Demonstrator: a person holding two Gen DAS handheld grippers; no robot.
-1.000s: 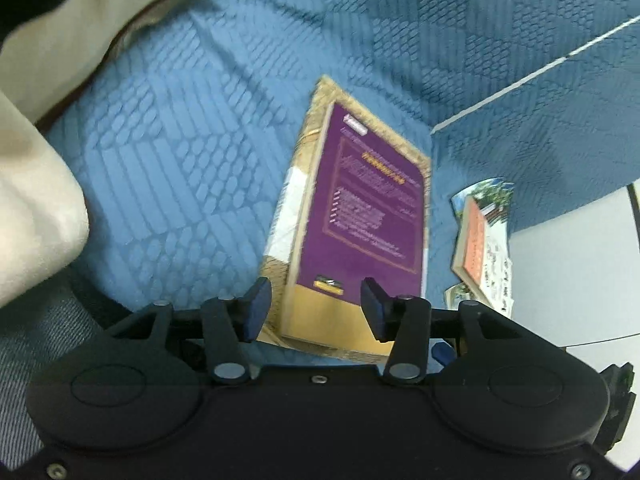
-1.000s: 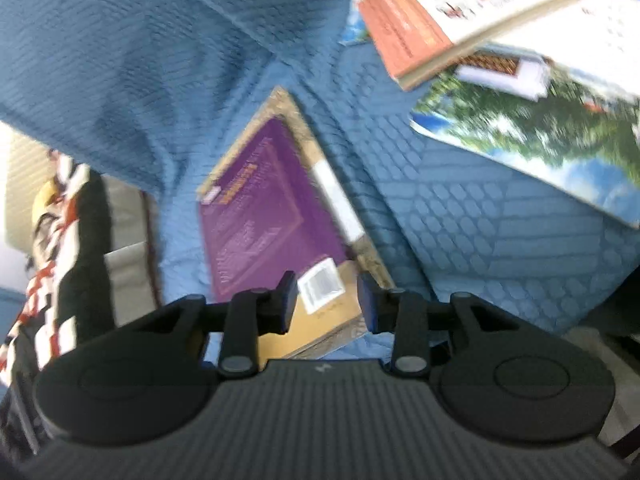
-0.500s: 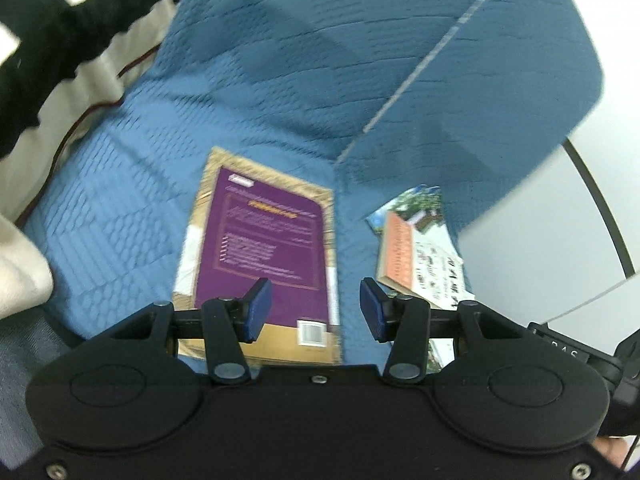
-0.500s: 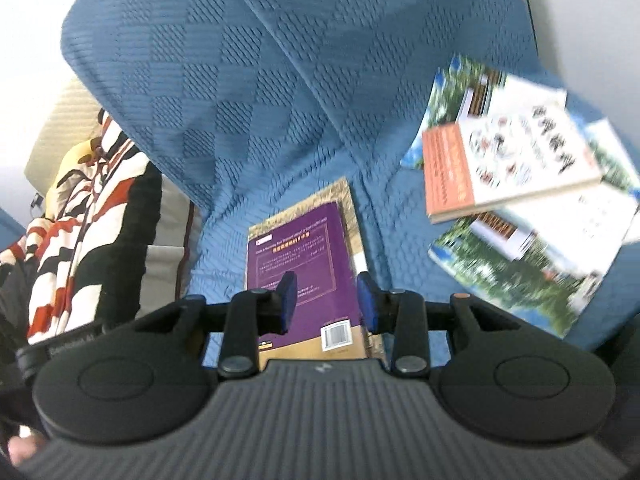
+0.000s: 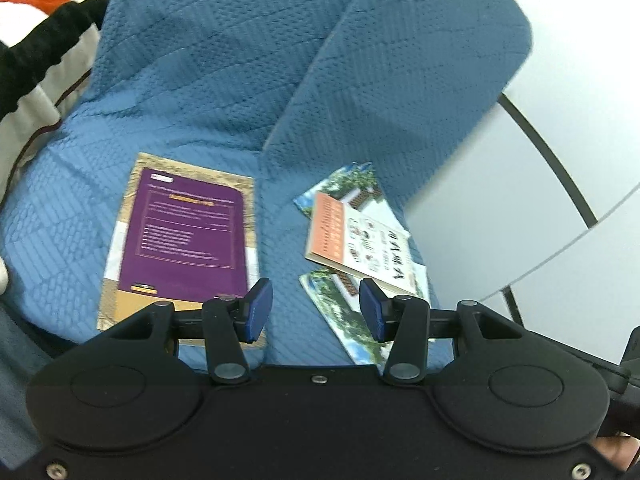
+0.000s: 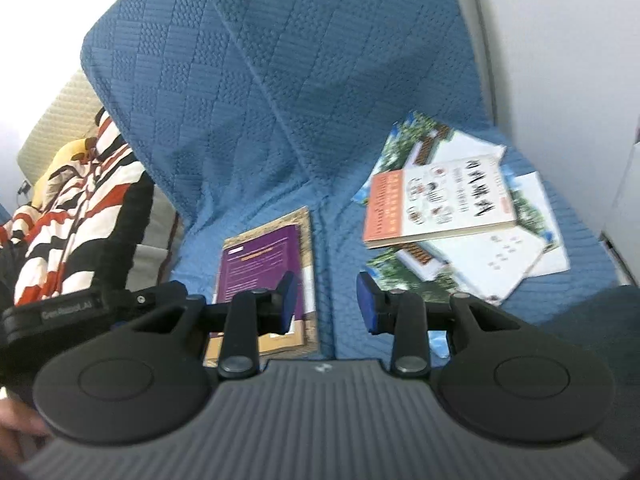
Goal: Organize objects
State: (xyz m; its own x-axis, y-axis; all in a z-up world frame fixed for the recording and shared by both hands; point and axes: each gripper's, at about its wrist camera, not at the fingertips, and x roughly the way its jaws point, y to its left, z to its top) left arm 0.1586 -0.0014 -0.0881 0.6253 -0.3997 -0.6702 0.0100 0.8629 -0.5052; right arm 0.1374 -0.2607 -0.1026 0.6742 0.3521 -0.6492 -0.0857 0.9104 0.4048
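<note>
A purple book with a gold border (image 5: 182, 236) (image 6: 266, 264) lies flat on the blue quilted sofa seat (image 5: 72, 216) (image 6: 344, 240). To its right an orange-and-white book (image 5: 356, 240) (image 6: 436, 200) rests on top of picture booklets with green trees (image 5: 344, 312) (image 6: 472, 264). My left gripper (image 5: 315, 310) hovers above the seat between the two piles, open, nothing between its blue pads. My right gripper (image 6: 327, 302) is also open and empty, hanging over the gap between the purple book and the pile. The left gripper's black body (image 6: 52, 312) shows at the left edge of the right wrist view.
The blue backrest cushions (image 5: 320, 60) (image 6: 280, 80) rise behind the seat. A red, black and white striped cloth (image 6: 76, 200) (image 5: 36, 8) lies on a beige cushion at the left. A pale wall and panel (image 5: 540, 184) stand at the right. A hand (image 6: 16, 428) shows low left.
Both grippers have risen and pulled back from the purple book while rolling level. The views now take in both book piles and the whole backrest. Neither gripper's jaws changed width.
</note>
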